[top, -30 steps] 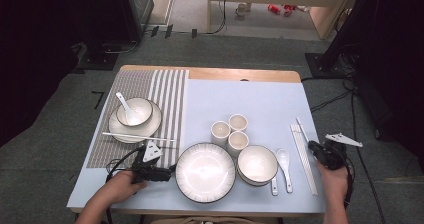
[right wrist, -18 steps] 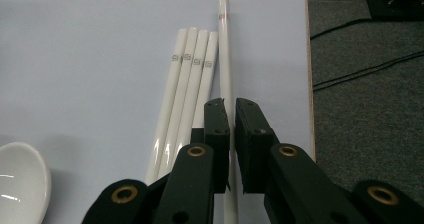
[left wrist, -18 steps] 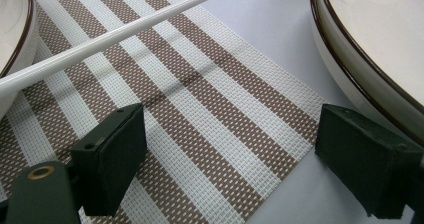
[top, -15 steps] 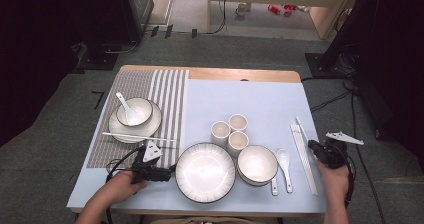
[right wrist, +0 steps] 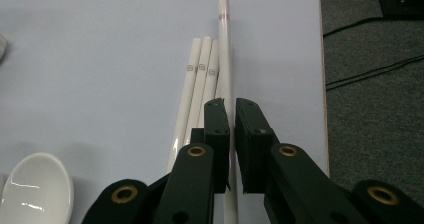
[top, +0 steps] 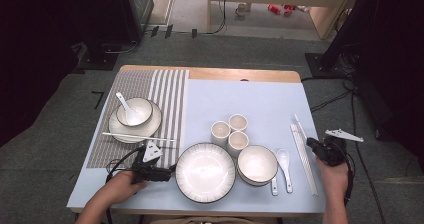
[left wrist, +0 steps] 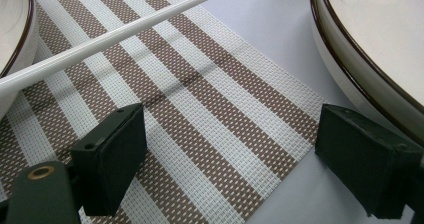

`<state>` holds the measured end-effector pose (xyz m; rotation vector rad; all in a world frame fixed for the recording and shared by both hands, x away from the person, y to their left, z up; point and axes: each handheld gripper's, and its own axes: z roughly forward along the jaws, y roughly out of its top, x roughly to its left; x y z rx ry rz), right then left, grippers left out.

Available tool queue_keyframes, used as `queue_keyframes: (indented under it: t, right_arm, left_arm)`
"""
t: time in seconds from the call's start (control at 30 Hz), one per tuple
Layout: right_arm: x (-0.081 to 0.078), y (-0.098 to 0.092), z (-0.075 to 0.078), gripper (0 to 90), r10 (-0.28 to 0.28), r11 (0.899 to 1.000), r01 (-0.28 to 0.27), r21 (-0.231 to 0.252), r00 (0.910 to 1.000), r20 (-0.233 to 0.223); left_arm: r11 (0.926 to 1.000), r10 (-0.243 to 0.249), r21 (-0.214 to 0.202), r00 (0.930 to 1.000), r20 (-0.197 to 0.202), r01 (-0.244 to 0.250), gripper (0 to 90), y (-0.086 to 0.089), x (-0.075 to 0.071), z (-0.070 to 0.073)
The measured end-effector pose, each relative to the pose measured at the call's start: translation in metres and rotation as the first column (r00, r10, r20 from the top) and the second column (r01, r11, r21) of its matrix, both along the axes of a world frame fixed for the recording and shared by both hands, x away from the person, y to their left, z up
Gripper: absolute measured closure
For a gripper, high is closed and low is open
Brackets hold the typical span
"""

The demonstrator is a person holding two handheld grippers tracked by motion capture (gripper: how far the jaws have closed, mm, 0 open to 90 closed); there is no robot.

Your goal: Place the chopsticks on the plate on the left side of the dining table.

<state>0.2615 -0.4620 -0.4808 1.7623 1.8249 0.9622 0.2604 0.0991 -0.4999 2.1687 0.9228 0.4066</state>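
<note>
My right gripper (right wrist: 231, 103) has its jaws closed on one long white chopstick (right wrist: 224, 44), which runs on toward the table's far side. It lies beside three more white chopsticks (right wrist: 199, 74) on the pale blue mat. In the high view the right gripper (top: 314, 145) sits at the table's right edge over the chopsticks (top: 303, 154). My left gripper (left wrist: 230, 129) is open with nothing between its jaws. It hovers over the corner of the striped placemat (left wrist: 200, 109), just left of the large plate (top: 205, 172). From above, the left gripper (top: 170, 171) points at that plate's rim.
A bowl with a spoon (top: 134, 112) rests on a plate at the left, with a chopstick (top: 135, 136) laid in front of it. Three cups (top: 230, 130), a bowl (top: 257, 165) and two spoons (top: 285, 164) stand in the middle. The table's right edge is close to the right hand.
</note>
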Motion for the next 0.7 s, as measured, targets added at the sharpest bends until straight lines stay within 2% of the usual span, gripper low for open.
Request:
queue_keyframes:
  t: [0.7]
  right_arm:
    - [0.014,0.013,0.013,85.0,0.081,0.996,-0.081,0.023,0.9966,0.015]
  left_arm:
    - [1.0,0.002,-0.003,1.0,0.001,-0.002,13.2,0.0,0.0,0.0]
